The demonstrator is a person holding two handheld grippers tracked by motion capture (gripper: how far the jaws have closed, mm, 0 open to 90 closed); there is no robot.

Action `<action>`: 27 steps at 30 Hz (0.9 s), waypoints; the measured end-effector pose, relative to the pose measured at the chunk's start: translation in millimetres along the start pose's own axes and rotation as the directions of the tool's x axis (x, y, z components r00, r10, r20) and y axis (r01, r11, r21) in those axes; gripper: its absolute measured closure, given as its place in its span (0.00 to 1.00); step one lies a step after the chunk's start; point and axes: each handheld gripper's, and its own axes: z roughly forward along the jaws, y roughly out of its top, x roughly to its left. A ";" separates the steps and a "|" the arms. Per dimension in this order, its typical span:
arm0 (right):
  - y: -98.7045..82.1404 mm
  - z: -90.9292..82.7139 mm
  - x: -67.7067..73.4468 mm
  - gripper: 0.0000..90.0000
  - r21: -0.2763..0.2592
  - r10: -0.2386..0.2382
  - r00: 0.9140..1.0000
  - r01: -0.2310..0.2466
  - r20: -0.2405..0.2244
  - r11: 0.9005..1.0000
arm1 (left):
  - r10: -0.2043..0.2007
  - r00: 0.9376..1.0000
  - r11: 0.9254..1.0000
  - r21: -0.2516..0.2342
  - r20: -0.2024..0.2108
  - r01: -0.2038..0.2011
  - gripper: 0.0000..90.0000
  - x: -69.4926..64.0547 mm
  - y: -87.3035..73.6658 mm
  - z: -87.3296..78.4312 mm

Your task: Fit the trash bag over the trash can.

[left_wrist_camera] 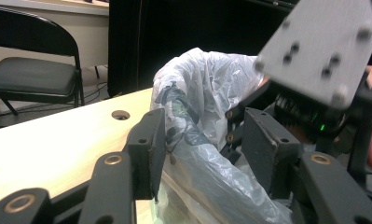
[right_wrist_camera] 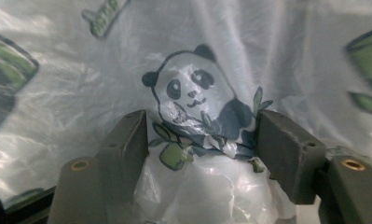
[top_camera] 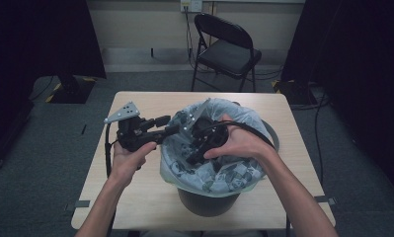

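A dark bin stands on the wooden table, lined with a white plastic bag printed with pandas. My left gripper lies level at the bin's left rim. In the left gripper view, my left gripper has its jaws apart, and the bag's edge runs between them without being pinched. My right gripper reaches down inside the bag. In the right gripper view, my right gripper stands open around a loose bulge of panda-print bag. Its grey plate shows close by in the left gripper view.
A black folding chair stands beyond the table's far edge. Dark curtains hang at both sides of the room. The tabletop has a small round hole near the bin. Bare wood lies left of and in front of the bin.
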 end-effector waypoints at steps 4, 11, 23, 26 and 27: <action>1.6 -18.5 -8.7 0.39 -0.123 0.032 0.999 -0.027 0.040 0.992 | 0.005 1.000 1.000 0.008 0.000 -0.005 0.56 -0.2 1.0 -0.6; -4.1 -19.9 -37.0 0.39 -0.106 0.134 0.977 -0.117 0.164 0.987 | 0.006 1.000 1.000 0.007 0.003 -0.006 0.56 0.0 0.7 -1.0; -3.1 -9.3 -33.3 0.38 -0.009 0.110 0.982 -0.110 0.152 0.994 | 0.004 1.000 1.000 0.002 0.012 -0.004 0.56 0.6 0.5 -3.2; -1.1 -25.2 -29.9 0.36 -0.101 0.114 0.987 -0.103 0.113 0.990 | 0.011 1.000 1.000 -0.002 -0.024 -0.011 0.49 0.5 1.4 -6.5; -0.8 -28.5 -29.5 0.36 -0.116 0.113 0.987 -0.100 0.111 0.988 | 0.009 1.000 1.000 -0.010 -0.024 -0.010 0.48 0.8 1.6 -7.8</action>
